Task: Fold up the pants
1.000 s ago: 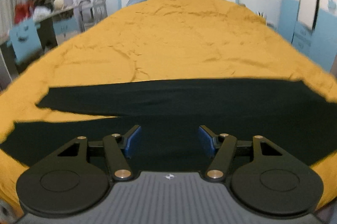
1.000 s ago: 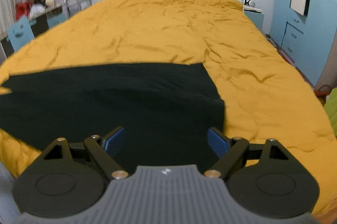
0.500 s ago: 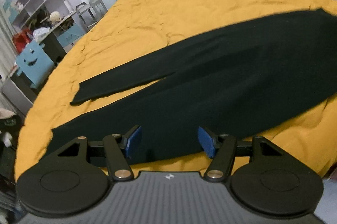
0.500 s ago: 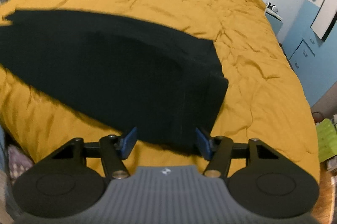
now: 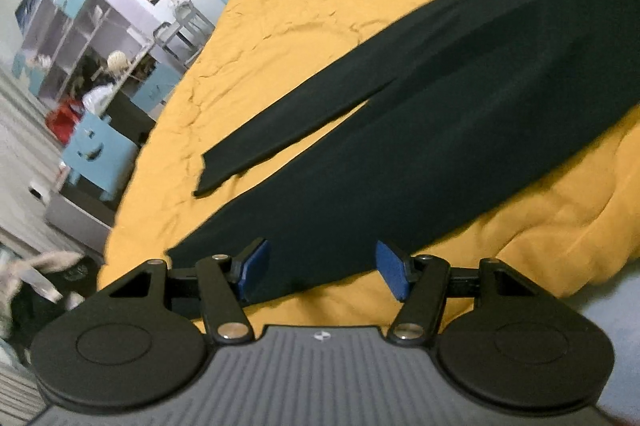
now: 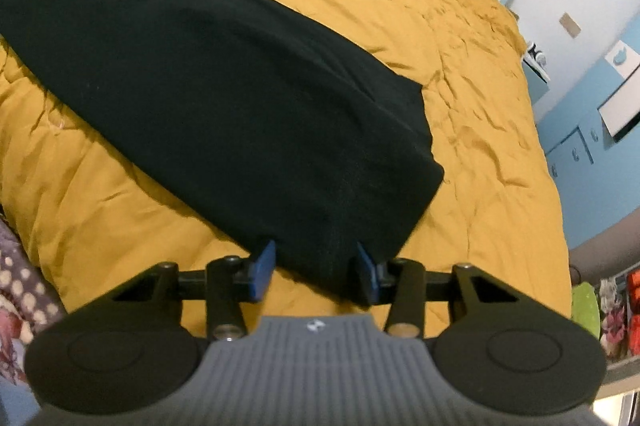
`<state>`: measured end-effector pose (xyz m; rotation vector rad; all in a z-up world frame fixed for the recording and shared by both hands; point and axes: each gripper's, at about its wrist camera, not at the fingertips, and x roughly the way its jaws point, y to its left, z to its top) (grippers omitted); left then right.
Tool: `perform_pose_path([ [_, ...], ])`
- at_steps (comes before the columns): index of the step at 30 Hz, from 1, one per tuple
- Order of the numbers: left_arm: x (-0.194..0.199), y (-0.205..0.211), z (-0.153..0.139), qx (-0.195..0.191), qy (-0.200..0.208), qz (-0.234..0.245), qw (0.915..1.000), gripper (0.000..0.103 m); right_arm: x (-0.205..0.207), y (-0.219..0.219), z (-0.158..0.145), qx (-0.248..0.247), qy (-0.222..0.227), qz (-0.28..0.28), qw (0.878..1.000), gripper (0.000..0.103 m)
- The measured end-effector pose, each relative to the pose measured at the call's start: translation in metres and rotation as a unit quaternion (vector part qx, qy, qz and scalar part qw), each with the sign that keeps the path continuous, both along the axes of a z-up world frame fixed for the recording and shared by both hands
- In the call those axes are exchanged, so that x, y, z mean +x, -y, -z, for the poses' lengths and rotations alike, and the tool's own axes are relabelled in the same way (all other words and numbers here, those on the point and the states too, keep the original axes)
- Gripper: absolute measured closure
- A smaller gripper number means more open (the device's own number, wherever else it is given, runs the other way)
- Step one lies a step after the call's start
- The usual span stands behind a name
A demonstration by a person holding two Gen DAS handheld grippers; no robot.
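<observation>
Item: black pants (image 5: 420,129), flat on my yellow bedspread (image 5: 320,5), legs toward nine o'clock. Left tongs (image 5: 322,268) spread at near hem; right tongs (image 6: 314,266) spread at waist corner. Risk: shallow bite slips, or pinches bedspread too.

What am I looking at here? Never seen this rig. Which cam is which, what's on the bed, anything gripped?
No robot arm: a person holds a two-finger gripper in each hand, with a fisheye camera on each looking forward along its blue fingers.

The left wrist view shows the left gripper, jaws apart, over the leg end of the black pants; the two legs lie split in a narrow V.

The right wrist view shows the right gripper, also open, its fingers straddling the near corner of the pants' wide end.

The pants lie flat on a bed with a yellow duvet. Nothing is gripped yet.
</observation>
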<state>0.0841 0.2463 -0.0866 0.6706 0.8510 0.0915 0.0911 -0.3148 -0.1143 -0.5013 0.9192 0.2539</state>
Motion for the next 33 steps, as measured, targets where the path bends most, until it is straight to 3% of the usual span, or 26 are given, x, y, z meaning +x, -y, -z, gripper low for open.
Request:
perform_pose_path([
  [9, 0.004, -0.03, 0.019, 0.078, -0.02, 0.011, 0.9967, 0.03, -0.005, -0.009, 0.005, -0.05, 0.009, -0.056, 0.997, 0.063],
  [17, 0.004, -0.048, 0.028, 0.132, -0.031, 0.046, 0.9897, 0.03, -0.003, -0.009, 0.005, -0.044, 0.015, -0.042, 0.998, 0.063],
  [23, 0.012, -0.069, 0.038, 0.182, -0.052, 0.056, 0.9804, 0.03, -0.003, -0.01, 0.003, -0.038, 0.008, -0.038, 0.999, 0.063],
  [26, 0.017, -0.073, 0.048, 0.214, -0.063, 0.078, 0.9716, 0.03, -0.002, -0.011, 0.004, -0.047, 0.01, -0.046, 0.998, 0.063],
  [29, 0.027, -0.075, 0.055, 0.226, -0.069, 0.083, 0.9681, 0.03, -0.002, -0.017, 0.003, -0.06, 0.013, -0.063, 0.996, 0.064],
  [32, 0.032, -0.073, 0.052, 0.218, -0.069, 0.08, 0.9701, 0.055, -0.008, -0.024, 0.002, -0.088, 0.018, -0.095, 0.991, 0.064],
  [33, 0.032, -0.073, 0.05, 0.215, -0.063, 0.074, 0.9717, 0.073, -0.01, -0.025, 0.001, -0.094, 0.02, -0.105, 0.99, 0.064],
])
